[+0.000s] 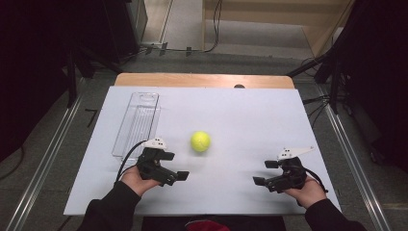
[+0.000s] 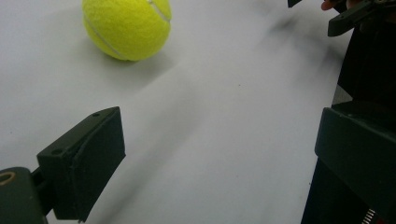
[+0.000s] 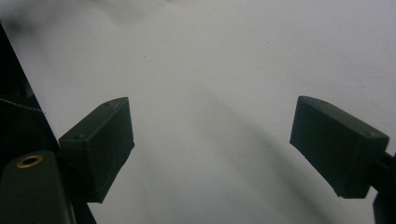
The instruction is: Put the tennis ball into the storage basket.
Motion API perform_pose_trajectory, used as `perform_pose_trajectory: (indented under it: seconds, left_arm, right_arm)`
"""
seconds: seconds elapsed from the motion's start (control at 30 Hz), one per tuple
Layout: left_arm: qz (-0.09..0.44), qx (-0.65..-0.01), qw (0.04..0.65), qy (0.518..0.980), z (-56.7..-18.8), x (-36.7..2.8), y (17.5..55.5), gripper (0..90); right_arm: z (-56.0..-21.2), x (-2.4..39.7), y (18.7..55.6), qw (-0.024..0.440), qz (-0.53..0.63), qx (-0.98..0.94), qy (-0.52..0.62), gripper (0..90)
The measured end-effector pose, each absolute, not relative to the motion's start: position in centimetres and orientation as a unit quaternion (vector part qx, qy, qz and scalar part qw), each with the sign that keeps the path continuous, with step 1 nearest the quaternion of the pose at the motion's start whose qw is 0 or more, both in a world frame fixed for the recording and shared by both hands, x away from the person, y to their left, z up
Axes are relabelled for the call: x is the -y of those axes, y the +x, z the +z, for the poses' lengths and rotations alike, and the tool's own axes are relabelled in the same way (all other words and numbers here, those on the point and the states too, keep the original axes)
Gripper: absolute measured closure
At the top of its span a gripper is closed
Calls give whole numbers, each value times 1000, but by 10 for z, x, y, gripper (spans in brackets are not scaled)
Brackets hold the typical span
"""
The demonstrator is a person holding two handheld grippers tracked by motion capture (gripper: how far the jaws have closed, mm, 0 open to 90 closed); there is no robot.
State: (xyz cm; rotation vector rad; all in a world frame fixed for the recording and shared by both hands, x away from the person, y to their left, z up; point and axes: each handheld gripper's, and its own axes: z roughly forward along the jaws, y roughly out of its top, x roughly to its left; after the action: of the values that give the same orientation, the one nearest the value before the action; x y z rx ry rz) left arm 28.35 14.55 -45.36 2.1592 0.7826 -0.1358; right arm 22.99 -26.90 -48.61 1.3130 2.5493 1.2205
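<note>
A yellow-green tennis ball (image 1: 200, 141) rests on the white tabletop (image 1: 250, 115), a little left of centre. My left gripper (image 1: 174, 165) is held low just to the near left of the ball, jaws open and pointing right, nothing between them. In the left gripper view the ball (image 2: 127, 28) lies ahead at the upper left, outside the open left gripper (image 2: 219, 126). My right gripper (image 1: 264, 172) hovers at the near right, jaws pointing left and open. The right gripper (image 3: 212, 114) has only bare white surface between its pads.
A long clear plastic tray (image 1: 137, 122) lies lengthwise near the table's left side, behind the left hand. A wooden strip (image 1: 202, 80) borders the far edge. Dark stands, cables and metal rails surround the table on the floor.
</note>
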Motion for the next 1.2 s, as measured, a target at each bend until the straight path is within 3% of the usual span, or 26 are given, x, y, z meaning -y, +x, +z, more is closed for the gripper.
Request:
perform_pose_trajectory:
  seconds: [1.2]
  left_arm:
    - [-10, -332, 386, 861, -450, -127, 315, 27]
  right_arm:
    - [-488, 269, 234, 10, 377, -819, 432, 114]
